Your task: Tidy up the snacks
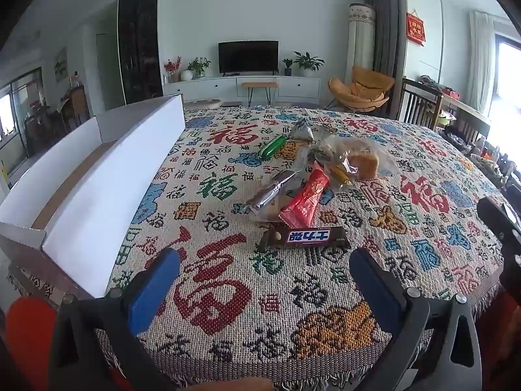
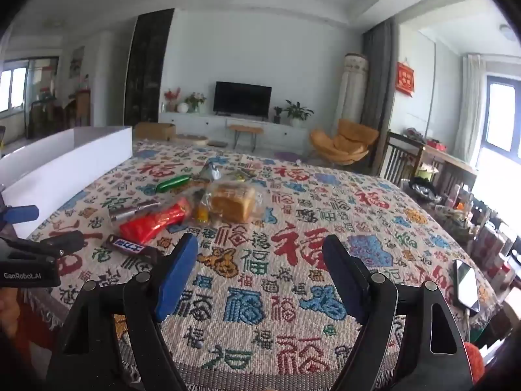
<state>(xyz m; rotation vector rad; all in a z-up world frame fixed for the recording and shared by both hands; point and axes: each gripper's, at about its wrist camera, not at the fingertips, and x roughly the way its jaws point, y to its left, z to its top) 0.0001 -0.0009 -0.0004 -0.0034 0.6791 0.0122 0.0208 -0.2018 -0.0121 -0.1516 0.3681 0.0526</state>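
A pile of snacks lies mid-table: a brown Snickers bar (image 1: 306, 238) nearest me, a red packet (image 1: 306, 200), a silver packet (image 1: 270, 192), a green packet (image 1: 272, 147), a bagged bread slice (image 1: 361, 163) and a grey foil bag (image 1: 301, 130). A white open box (image 1: 107, 176) stands along the left. My left gripper (image 1: 263, 267) is open and empty, just short of the Snickers bar. My right gripper (image 2: 260, 254) is open and empty, to the right of the Snickers bar (image 2: 130, 246), the red packet (image 2: 153, 224) and the bread (image 2: 232, 203). The left gripper's fingers (image 2: 22, 213) show at the far left in the right wrist view.
The table carries a patterned woven cloth (image 1: 247, 309). A phone (image 2: 467, 285) lies near its right edge. A cluttered shelf and wooden chair (image 2: 403, 159) stand to the right. A TV, plants and an orange chair stand in the room behind.
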